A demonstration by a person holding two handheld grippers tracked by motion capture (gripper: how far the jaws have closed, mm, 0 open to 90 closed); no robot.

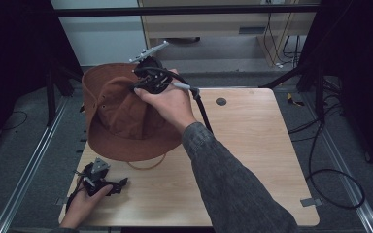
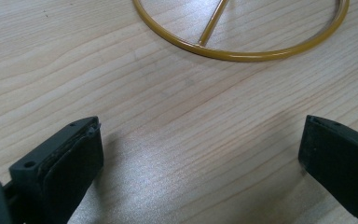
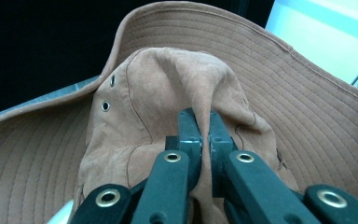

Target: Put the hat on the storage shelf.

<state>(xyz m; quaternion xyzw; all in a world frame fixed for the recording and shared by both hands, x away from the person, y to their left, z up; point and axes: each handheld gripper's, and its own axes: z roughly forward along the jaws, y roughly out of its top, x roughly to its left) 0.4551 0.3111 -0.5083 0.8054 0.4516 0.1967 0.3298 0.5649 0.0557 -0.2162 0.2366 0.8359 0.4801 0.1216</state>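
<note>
Pinching a fold of the brown bucket hat's crown, the right gripper is holding it at the table's far-left corner, so the grab looks done, while the left gripper is sitting wide open, empty, near the yellow ring.

One hat, one wire ring, two hand-held grippers, one table.

A single brown wide-brimmed hat sits on the one wooden table. One yellow wire ring with one straight crossbar lies on the wood. There are two hand-held grippers: the left hand-held gripper and the right hand-held gripper, each with two black jaws. Two metal eyelets show on the hat's crown in the right gripper view. One round dark grommet sits in the tabletop.
</note>
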